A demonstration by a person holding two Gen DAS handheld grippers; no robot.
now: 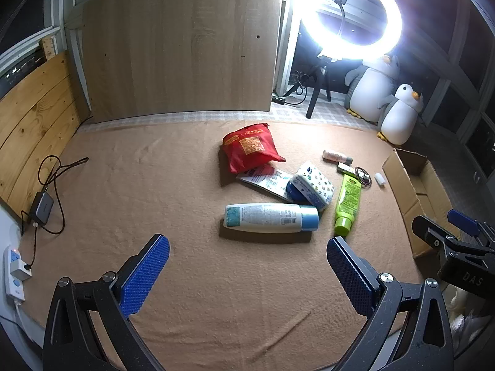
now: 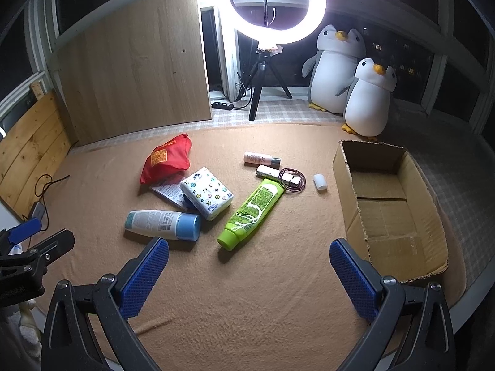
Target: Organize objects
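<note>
White bottle (image 1: 270, 218) with blue cap lies flat beside green tube (image 1: 348, 205).

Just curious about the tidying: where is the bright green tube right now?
In the right wrist view the green tube lies flat mid-blanket, between the patterned tissue pack on its left and the cardboard box on its right.

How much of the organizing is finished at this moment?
Nothing looks done: the cardboard box is empty. Nothing is in hand: the left gripper and right gripper are open above the blanket. Left: the green tube, the white bottle, the red pouch and the small items.
</note>
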